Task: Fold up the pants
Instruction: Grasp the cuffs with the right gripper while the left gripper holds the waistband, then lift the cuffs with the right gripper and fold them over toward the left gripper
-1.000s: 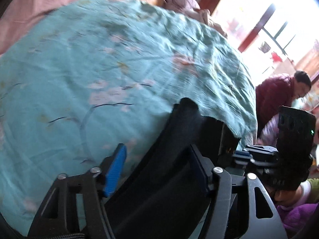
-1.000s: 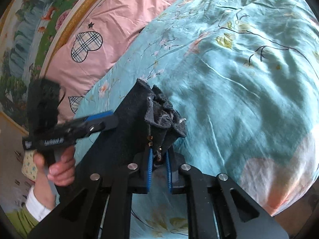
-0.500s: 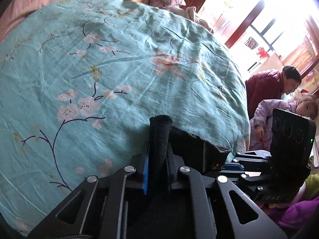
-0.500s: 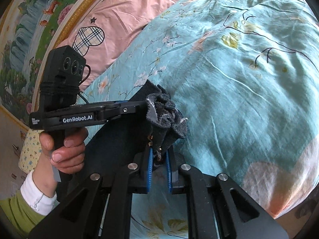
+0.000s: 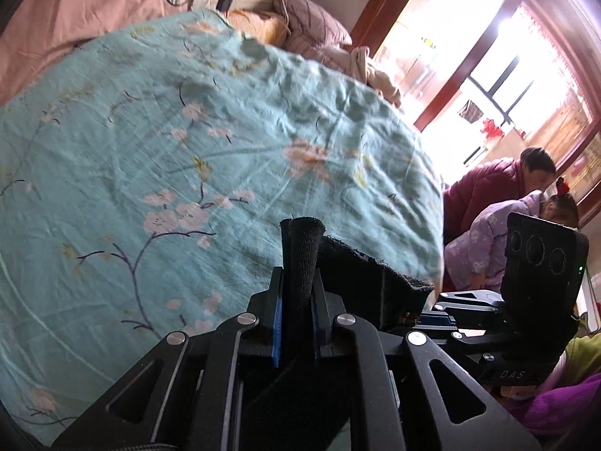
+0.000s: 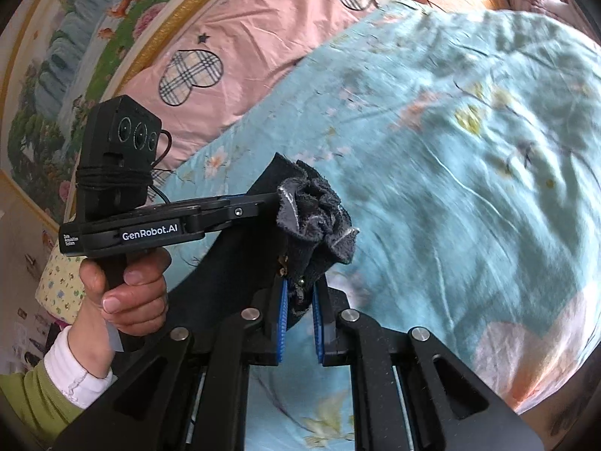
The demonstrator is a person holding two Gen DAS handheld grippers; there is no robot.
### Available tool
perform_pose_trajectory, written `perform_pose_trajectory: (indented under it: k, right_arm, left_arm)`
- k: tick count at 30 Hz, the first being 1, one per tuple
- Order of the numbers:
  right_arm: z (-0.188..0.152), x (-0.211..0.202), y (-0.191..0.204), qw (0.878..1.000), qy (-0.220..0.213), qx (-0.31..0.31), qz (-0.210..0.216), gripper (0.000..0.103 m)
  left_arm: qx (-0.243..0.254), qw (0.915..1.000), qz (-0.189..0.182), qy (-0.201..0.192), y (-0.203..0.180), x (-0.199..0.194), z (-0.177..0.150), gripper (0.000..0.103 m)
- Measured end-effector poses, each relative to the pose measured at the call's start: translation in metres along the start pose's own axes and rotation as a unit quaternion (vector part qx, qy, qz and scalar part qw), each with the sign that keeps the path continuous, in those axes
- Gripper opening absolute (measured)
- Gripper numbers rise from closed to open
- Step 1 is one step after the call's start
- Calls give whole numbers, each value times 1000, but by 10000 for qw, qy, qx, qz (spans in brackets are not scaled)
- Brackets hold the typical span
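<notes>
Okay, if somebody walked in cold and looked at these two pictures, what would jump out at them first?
Probably the black pants, pinched at the bottom centre of both views: the left claw and right claw are each shut on a bunched edge. Behind them a teal floral bedspread fills most of each picture. In the right wrist view, a hand at lower left grips the other tool's handle.

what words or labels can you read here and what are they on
"GenRobot.AI": white print on the side of the left gripper, seen from the right wrist.
"DAS": on the body of the right gripper, seen from the left wrist.
Small white print left of "GenRobot.AI": too small to read.
</notes>
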State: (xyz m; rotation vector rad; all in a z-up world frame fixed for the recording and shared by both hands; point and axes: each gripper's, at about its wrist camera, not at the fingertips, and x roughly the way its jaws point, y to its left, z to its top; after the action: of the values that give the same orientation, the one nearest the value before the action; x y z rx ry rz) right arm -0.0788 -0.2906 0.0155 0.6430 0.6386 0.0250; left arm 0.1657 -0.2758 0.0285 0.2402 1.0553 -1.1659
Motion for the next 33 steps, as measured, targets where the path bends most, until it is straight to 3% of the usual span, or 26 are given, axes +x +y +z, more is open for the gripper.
perform_pose_trajectory:
  k: [7, 18, 33]
  right_arm:
    - [8, -9, 31, 9982, -69, -388, 458, 13]
    - [7, 1, 93, 9870, 176, -1024, 1223, 13]
    - [-20, 54, 143, 9731, 884, -1558, 1447, 13]
  left_arm:
    - [-56, 9989, 80, -467, -3, -46, -15, 10]
    - [-575, 9908, 166, -1212, 16, -118, -65, 10]
    - [-1439, 9752, 246, -1661, 68, -148, -141, 10]
